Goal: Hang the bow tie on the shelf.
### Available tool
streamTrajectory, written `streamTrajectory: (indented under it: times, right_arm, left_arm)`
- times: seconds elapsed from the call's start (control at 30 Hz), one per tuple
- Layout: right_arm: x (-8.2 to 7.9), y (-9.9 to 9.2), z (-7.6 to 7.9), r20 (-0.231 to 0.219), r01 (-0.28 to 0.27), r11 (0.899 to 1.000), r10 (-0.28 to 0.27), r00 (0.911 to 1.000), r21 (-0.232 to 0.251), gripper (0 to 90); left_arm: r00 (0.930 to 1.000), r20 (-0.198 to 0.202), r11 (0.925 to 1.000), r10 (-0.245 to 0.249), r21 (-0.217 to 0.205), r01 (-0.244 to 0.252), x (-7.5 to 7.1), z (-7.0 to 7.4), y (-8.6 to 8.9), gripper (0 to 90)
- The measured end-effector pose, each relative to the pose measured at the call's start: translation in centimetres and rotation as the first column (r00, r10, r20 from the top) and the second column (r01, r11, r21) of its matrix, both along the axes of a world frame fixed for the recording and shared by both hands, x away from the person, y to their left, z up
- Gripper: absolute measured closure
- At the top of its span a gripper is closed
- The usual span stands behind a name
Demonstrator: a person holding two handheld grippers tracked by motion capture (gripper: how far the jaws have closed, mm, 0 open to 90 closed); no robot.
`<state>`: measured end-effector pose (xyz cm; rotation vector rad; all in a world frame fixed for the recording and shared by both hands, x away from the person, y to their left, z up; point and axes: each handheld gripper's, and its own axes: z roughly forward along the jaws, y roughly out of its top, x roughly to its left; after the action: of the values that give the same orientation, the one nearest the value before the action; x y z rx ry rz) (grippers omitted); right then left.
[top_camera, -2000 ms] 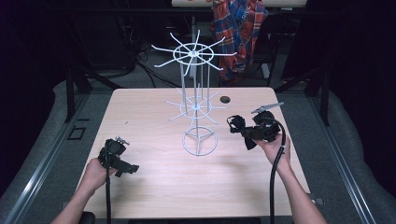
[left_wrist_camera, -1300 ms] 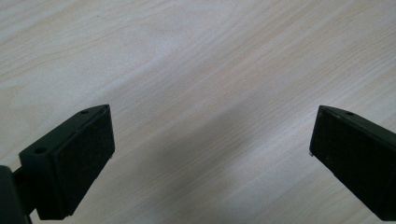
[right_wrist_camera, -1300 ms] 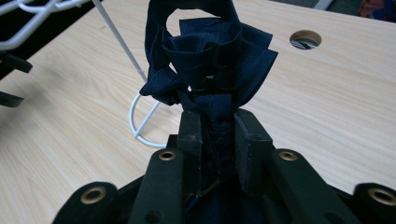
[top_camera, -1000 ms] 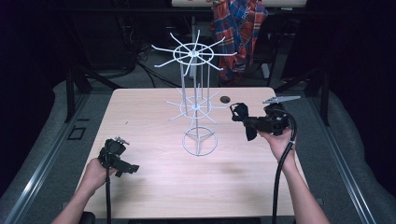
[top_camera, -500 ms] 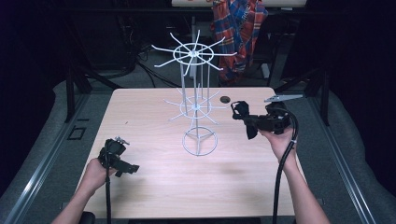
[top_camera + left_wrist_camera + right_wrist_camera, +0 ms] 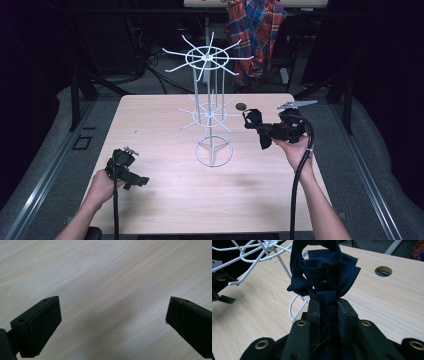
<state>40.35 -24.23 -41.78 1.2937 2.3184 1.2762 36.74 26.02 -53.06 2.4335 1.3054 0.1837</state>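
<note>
The right tongs (image 6: 326,307) pinch a navy cloth (image 6: 324,272), seemingly looped, beside the white rack (image 6: 210,112). From above the cloth is a dark lump. The left tongs (image 6: 112,325) gape wide over bare desk (image 6: 105,277).

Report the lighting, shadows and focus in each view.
High view: the wooden table is lit while the surroundings fall almost black; the white wire rack reads crisp. Left gripper view: even light, a soft shadow band on the wood between the open jaws. Right gripper view: the dark blue cloth looks sharp, and the right gripper near the lens is dim.
</note>
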Motion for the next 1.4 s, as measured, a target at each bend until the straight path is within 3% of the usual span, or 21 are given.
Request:
streamTrajectory:
  times: [0.47, 0.83, 1.4]
  right_arm:
    - [0.8, 1.3, -0.7, -0.023, -0.013, 0.999, 0.012, 0.9997, -0.04, 73.9]
    - [1.3, 2.2, -1.3, -0.058, -0.038, 0.998, 0.036, 0.9977, -0.042, 74.0]
    - [1.9, 4.2, -1.7, -0.052, -0.078, 0.995, 0.075, 0.9958, -0.066, 73.9]
  left_arm:
    - [1.0, 0.001, 1.0, 0.001, 0.001, -0.001, 0.0, 0.0, 0.0, 0.1]
    - [1.0, -0.001, 1.0, 0.0, 0.001, 0.0, 0.0, 0.0, 0.0, 0.1]
    - [1.0, -0.001, 1.0, -0.001, 0.003, 0.001, 0.0, -0.1, 0.0, 0.2]
